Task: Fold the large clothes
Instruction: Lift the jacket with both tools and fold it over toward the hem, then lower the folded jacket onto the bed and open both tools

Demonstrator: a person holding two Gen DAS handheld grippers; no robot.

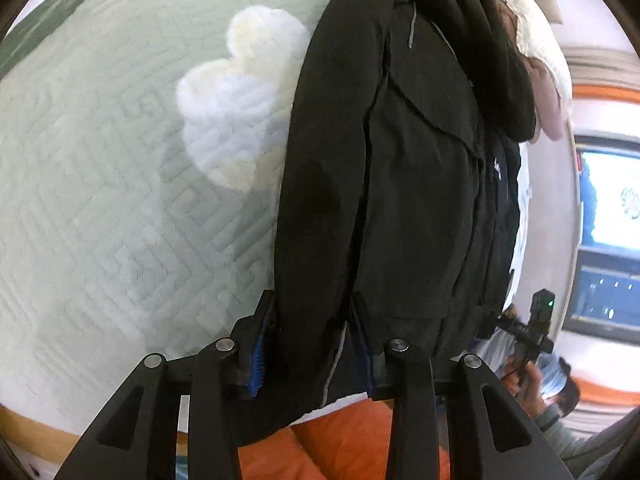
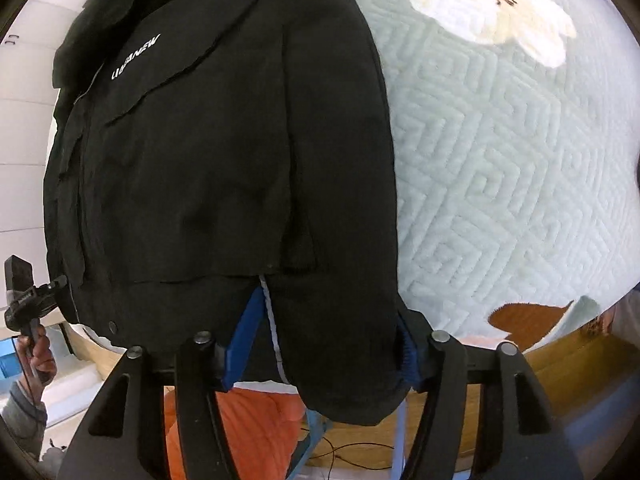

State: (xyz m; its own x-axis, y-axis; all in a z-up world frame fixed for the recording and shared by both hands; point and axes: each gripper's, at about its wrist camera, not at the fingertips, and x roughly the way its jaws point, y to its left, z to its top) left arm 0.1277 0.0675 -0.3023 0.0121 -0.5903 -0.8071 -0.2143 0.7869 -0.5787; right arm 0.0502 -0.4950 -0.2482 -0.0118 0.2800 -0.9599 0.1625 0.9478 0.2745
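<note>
Over quilt (image 1: 100,200) | left gripper (image 1: 312,344) grasping black jacket (image 1: 400,184) hem | right gripper (image 2: 324,344) grasping jacket hem

pale green quilted bedspread (image 1: 100,200) with white flower patches (image 2: 496,12) | orange cushion (image 1: 348,440) below bed edge | screen (image 1: 608,200) at right | wooden floor (image 2: 560,380)

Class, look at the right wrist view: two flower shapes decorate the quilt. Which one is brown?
The brown flower is the one at the quilt's lower edge, close to the right gripper. The other, the white flower, lies at the top of the view.
</note>
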